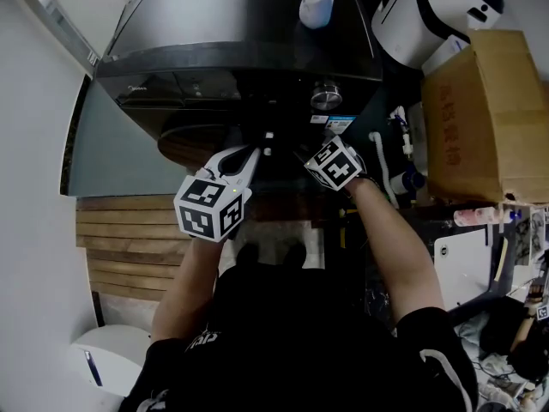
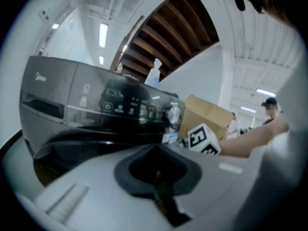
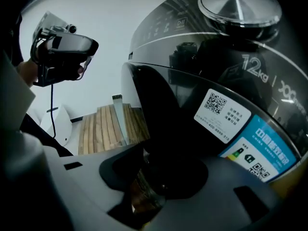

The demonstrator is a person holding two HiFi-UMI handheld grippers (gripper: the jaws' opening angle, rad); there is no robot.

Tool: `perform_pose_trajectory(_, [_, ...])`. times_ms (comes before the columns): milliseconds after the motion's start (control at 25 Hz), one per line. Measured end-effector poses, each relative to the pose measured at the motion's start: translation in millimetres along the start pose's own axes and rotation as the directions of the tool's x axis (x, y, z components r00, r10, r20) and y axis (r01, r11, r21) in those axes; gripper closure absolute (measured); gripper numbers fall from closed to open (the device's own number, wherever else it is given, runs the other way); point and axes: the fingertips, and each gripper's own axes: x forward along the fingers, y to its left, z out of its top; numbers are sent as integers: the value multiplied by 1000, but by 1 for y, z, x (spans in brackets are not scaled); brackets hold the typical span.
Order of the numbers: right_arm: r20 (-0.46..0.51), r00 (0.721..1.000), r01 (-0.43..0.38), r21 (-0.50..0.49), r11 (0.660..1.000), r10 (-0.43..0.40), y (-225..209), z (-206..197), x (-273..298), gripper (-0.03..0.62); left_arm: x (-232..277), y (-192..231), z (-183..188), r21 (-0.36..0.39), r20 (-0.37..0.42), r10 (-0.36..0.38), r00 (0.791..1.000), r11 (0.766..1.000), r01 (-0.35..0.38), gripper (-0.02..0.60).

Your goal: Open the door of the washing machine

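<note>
At the far left, under the machine's corner, there is a strip of wooden slats (image 1: 129,247), which plays no part in the move. Next come my left tongs (image 1: 249,157). They are pressed fully together with nothing in them and point at the front of the washing machine (image 1: 240,50) from just short of it. I can't see them touching anything.

The door (image 3: 159,114) is the dark round glass on the machine's front, straight ahead of both hands and below the control strip. From my head it shows as a curved lip under the dark panel, with my left tongs in front of its middle and my right tongs at its right side.

My right tongs (image 3: 151,177) matter most here. They stand apart, tilted downward, and the door's right-hand rim (image 3: 126,95) runs as a pale curved line from the top of their view down into the gap between them. The rim's line runs up and down along the jaws' reach, so the jaws straddle it from either side. I can't tell whether the pads are pressing on it yet, and I read it as not gripped.

My right hand is nearer the edge I need, so I judge that the hinge is on the left and the door should swing toward me.

Further right are the silver knob (image 1: 326,98) above my right tongs and the cardboard box (image 1: 485,114), well clear of the door.
</note>
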Motion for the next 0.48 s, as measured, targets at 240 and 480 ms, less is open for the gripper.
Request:
perform_pose_trajectory(240, [3,999,32,14,999,-32,1,0,0,461,0,2,-8,-13,-12,-16,1000,1000,16,572])
perform_pose_trajectory(480, [-36,999,12,-5,1000,-12,0,-1,-1,476,1,0,-15,-21,-22,-35,999,999,35,572])
